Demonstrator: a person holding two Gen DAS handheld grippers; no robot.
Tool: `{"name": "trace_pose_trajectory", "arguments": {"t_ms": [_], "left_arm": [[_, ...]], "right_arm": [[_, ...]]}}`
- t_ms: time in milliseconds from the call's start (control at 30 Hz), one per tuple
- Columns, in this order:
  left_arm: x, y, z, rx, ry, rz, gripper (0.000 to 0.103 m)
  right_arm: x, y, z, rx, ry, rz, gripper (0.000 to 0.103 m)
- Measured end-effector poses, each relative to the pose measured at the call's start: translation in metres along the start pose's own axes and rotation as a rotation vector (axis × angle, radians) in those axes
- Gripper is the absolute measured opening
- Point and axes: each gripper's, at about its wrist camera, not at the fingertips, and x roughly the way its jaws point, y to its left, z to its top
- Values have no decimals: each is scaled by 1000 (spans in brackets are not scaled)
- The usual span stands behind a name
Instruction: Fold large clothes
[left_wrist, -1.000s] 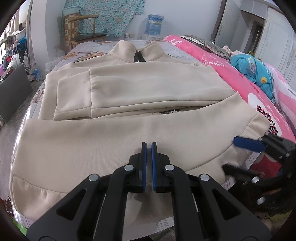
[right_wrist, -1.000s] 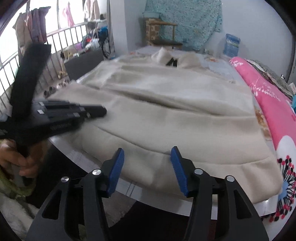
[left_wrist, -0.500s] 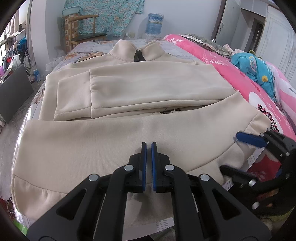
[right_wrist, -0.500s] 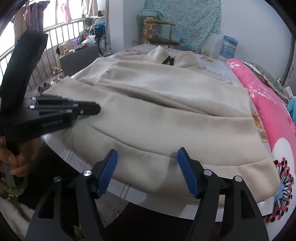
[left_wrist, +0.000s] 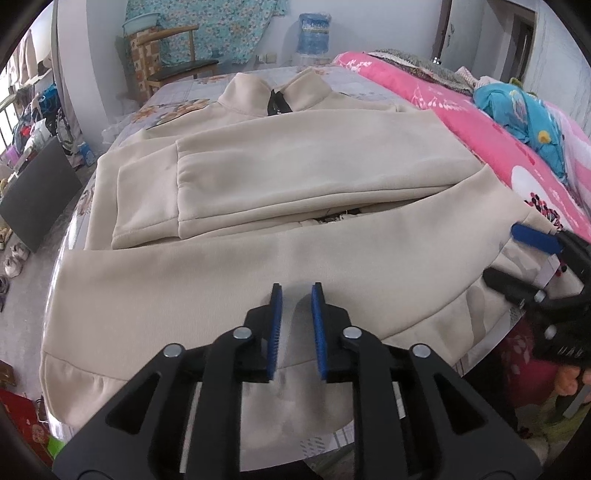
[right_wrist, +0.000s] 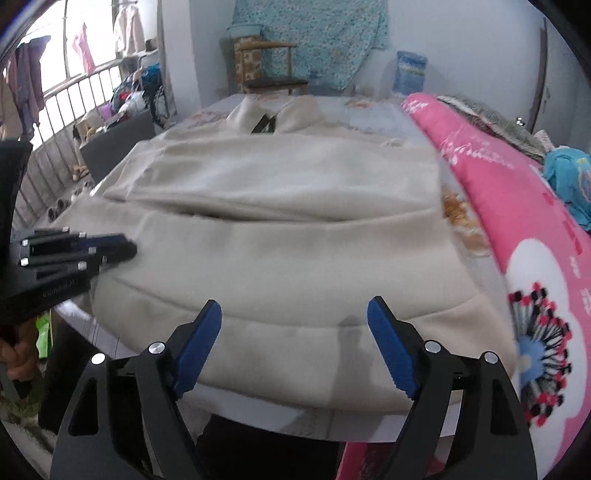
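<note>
The left hand-held gripper hovers over the near hem of the cream jacket, its blue pads slightly parted and empty. The right hand-held gripper gapes wide at the hem's right end. The jacket lies flat on the bed, sleeves folded across, beside a pink quilt.

My left gripper: matte black plastic frame, triangular cut-outs, four round silver screws, ridged blue pads on both fingers. My right gripper: same black frame, silver screws, blue-padded fingers; faint pale lettering on its side. Bare skin of my hand visible at the handle.
</note>
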Motion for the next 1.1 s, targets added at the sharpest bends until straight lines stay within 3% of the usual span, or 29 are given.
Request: {"name": "trace_pose_trajectory", "arguments": {"t_ms": [100,267,333,633,1100], "left_arm": [[2,0,2,-6,16,92,57],[5,16,4,-75,48,83,75],[5,19,4,-83,57,93,81],[7,19,4,-88,67,127,89],[9,21,4,-91,73,129,93]], "right_arm": [[-2,-12,5,39,-18,-18,87],[25,-22,2,68,74,-66,90],[25,-21,4,65,69,-74,91],[17,-20,17,85,45,-65,91],[30,-15,31,108,65,-64,91]]}}
